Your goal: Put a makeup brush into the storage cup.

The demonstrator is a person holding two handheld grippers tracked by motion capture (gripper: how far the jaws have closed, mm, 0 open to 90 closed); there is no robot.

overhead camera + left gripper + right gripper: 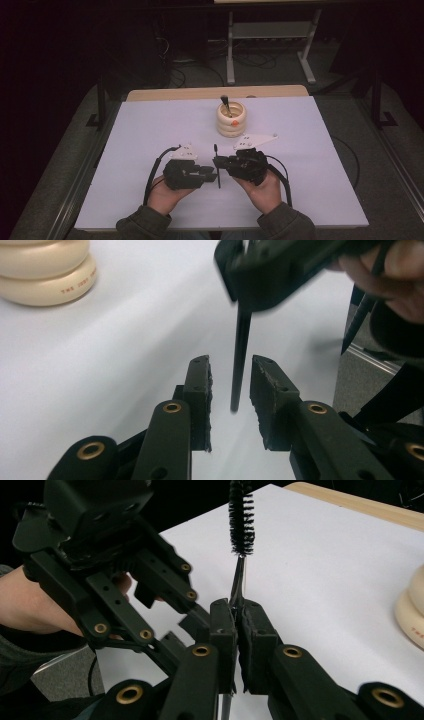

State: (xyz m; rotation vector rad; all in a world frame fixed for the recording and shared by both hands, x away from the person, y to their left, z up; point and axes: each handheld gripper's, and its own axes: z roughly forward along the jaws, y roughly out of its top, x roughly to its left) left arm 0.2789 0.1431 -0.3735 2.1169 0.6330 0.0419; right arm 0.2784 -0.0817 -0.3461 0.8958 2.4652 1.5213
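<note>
Close by the person, the right tool (pixel 238 625) clamps a thin black bristle brush (pixel 241 515) upright above the surface (pixel 150 130); the left tool (pixel 230 385), jaws parted around its handle, looks ready to close for a handover.

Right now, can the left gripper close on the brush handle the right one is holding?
Probably yes: the left gripper is open with the brush handle hanging between its jaws, nothing in between.

Obscured and cropped items

Brush (pixel 242 515) tip cropped at top edge in right gripper view; ring stack (pixel 411 611) cut by right edge; right gripper (pixel 280 270) blurred in left gripper view.
</note>
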